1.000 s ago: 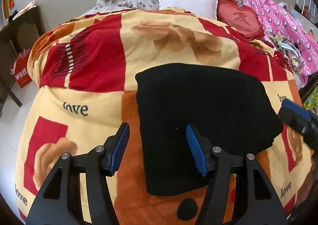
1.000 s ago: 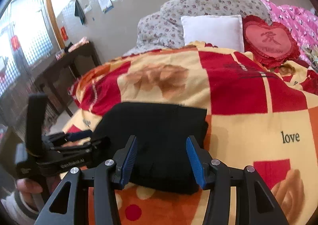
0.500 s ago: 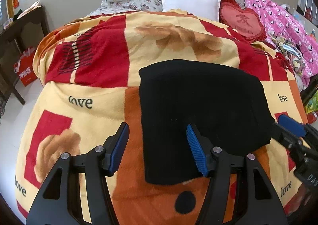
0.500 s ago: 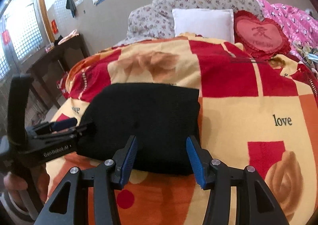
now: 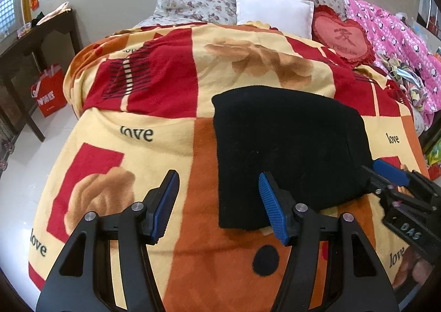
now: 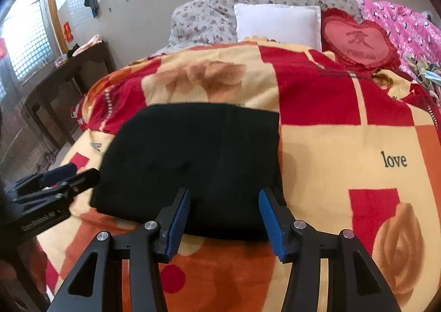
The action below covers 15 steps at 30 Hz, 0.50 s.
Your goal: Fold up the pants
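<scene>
Left gripper [image 5: 217,206]: jaws spread, nothing between the blue pads, poised over the near left corner of the pants [image 5: 289,146] without touching. Right gripper [image 6: 224,219]: jaws spread, empty, held just above the near edge of the pants. Pants: black, folded into a compact rectangle, lying flat on the bed's blanket [image 5: 154,108], a red, orange and cream fleece printed with roses and "love". Beyond: white pillow [image 5: 273,13], red heart cushion [image 5: 343,36], floral bedding [image 6: 220,11], pink quilt [image 5: 391,36]. Dark side table [image 5: 35,44] stands left of the bed.
</scene>
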Motion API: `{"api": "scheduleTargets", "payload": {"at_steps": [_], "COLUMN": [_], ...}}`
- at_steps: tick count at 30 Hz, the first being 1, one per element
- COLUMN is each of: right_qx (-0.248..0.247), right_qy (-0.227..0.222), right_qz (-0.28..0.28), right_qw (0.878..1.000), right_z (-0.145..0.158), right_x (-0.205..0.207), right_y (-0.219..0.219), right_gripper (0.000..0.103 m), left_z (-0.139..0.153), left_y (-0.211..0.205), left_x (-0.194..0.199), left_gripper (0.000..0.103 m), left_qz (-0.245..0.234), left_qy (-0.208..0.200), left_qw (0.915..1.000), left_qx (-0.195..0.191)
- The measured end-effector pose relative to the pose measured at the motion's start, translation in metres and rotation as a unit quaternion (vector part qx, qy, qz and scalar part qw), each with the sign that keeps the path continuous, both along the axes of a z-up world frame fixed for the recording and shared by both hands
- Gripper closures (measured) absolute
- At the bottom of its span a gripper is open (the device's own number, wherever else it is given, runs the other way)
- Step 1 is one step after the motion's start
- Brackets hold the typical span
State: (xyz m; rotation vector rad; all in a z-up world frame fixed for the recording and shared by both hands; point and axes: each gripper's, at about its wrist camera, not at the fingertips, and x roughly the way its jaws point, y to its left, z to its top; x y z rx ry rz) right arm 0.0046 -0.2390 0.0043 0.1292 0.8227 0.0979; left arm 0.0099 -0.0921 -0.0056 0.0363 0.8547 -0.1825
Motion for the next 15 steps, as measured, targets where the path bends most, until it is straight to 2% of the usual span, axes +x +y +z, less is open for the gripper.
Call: {"api": "scheduleTargets", "payload": {"at_steps": [10,15], "right_qx": [0.022,0.020], "right_qy": [-0.067,-0.068], "right_qz": [0.015,0.019], "right_qw": [0.997,0.997], "right_z": [0.039,0.044], "right_x": [-0.030,-0.032], "right_y": [0.008,0.013], "right_gripper": [0.052,0.052], "left_z": [0.011,0.015], "left_y": [0.008,0.011], "left_x": [-0.018,-0.026], "left_gripper": [0.043,0.043], "left_qz": [0.013,0.019], "left_qy": [-0.028,-0.037], "left_qw": [0.9995,0.9990], "left_qx": [0.010,0.014]}}
